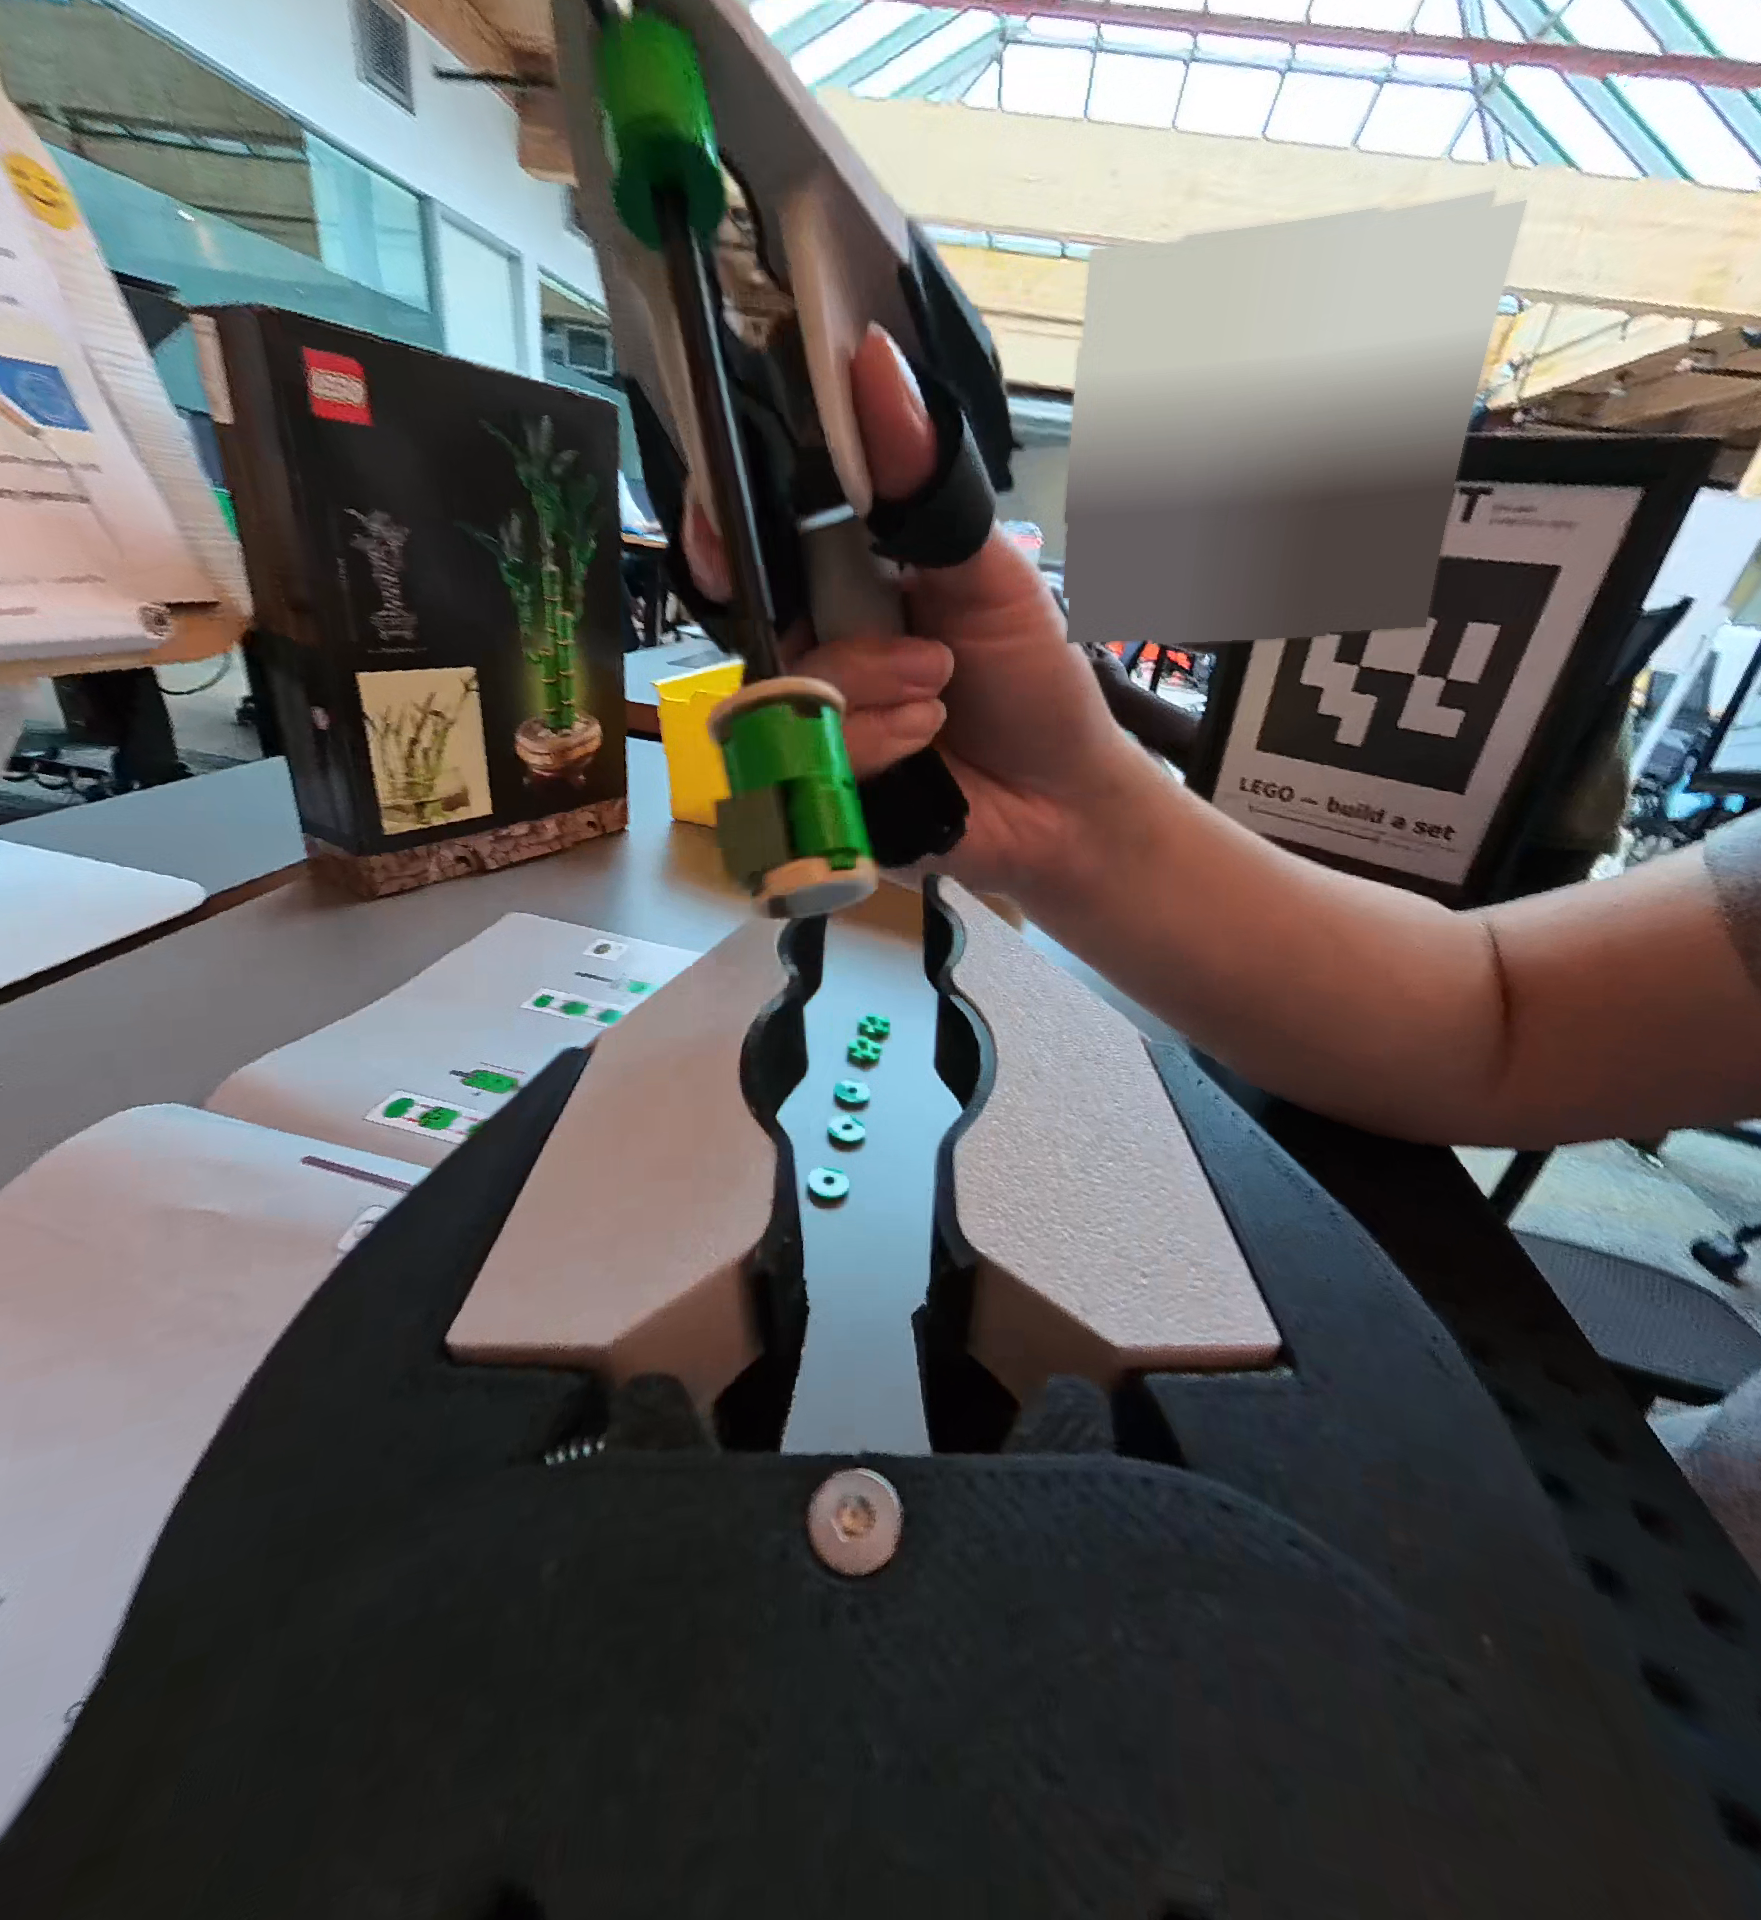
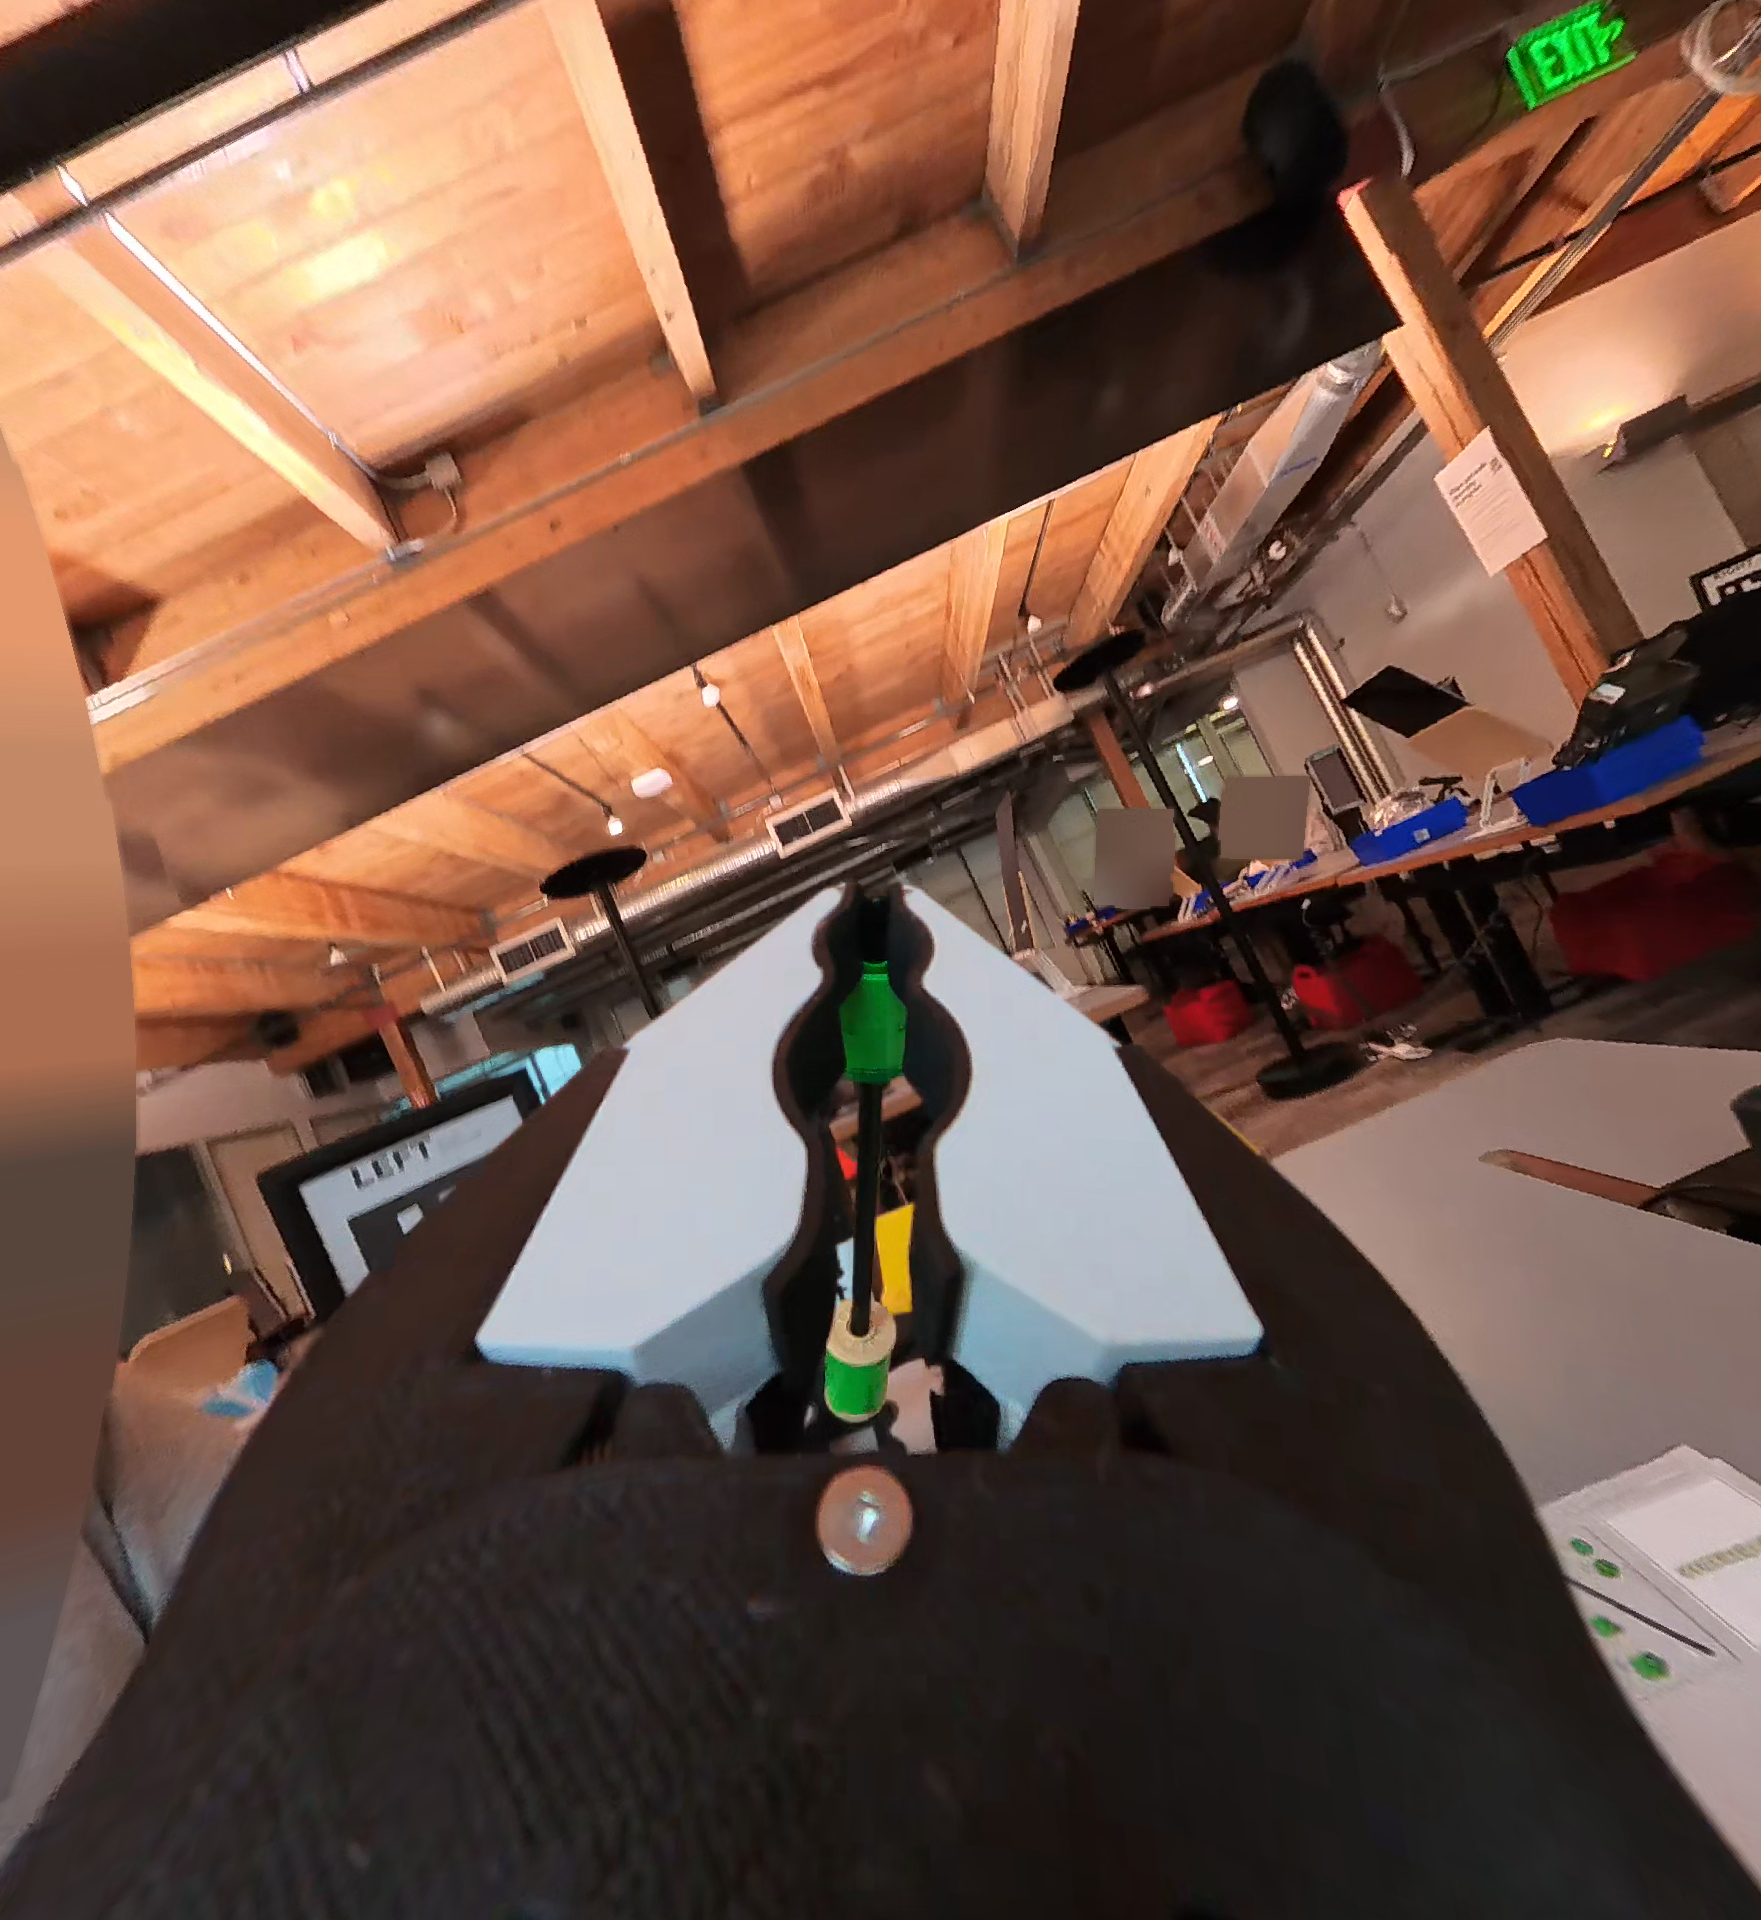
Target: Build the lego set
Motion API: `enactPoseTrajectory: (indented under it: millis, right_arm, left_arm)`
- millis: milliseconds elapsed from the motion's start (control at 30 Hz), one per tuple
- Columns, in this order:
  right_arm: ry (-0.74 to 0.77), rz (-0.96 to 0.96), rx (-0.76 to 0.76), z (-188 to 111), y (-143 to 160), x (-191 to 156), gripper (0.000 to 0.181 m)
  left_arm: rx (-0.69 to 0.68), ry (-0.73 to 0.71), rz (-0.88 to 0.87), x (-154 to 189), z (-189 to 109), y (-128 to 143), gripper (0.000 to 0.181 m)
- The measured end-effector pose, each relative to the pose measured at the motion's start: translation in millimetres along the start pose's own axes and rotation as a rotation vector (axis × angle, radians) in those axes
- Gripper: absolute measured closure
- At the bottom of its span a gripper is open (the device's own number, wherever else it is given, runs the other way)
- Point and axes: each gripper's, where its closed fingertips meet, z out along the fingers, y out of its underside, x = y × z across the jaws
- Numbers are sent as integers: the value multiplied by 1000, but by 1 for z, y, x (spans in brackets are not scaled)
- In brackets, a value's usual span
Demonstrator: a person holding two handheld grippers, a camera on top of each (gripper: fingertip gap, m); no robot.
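Note:
In the left wrist view my left gripper (image 1: 865,914) is open and empty, low over the dark table (image 1: 180,997). Several small green round Lego pieces (image 1: 848,1129) lie on the table between its fingers. Just above its tips hangs the lower end of a bamboo stalk (image 1: 793,800): a black rod with green segments and tan end discs. A person's hand (image 1: 1011,727) holds my right gripper, which is tilted up and grips that stalk. In the right wrist view my right gripper (image 2: 871,899) points at the ceiling, shut on the stalk (image 2: 871,1023), whose rod (image 2: 863,1205) runs between the fingers.
The Lego set box (image 1: 440,623) stands at the back left of the table. An open instruction booklet (image 1: 502,1039) lies left of my left gripper. A yellow container (image 1: 694,748) sits behind the stalk. A black-and-white marker sign (image 1: 1395,707) stands at the right.

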Motion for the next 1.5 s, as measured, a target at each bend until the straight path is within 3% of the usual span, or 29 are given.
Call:
enactPoseTrajectory:
  millis: [167, 433, 633, 833, 1000, 1200, 1500]
  right_arm:
    - [14, 102, 108, -10, -5, 15, 178]
    - [24, 203, 162, -14, -1, 28, 178]
    - [20, 114, 108, -9, 1, 19, 178]
    - [20, 28, -37, 2, 24, 14, 179]
    - [5, -28, -207, 13, 61, 11, 178]
    - [13, -7, -251, 13, 76, 19, 179]
    - [71, -70, -337, 8, 78, 28, 178]
  left_arm:
    - [87, -94, 46, -12, -12, -19, 159]
    - [60, -260, 248, -21, -19, -25, 163]
    - [41, -314, 289, -26, -22, -24, 165]
    - [70, -310, 275, -25, -25, -32, 148]
    - [41, -271, 193, -26, -27, -30, 155]
    - [-45, -282, 116, -39, -28, -13, 180]
    - [10, -134, -142, -41, -32, -11, 176]
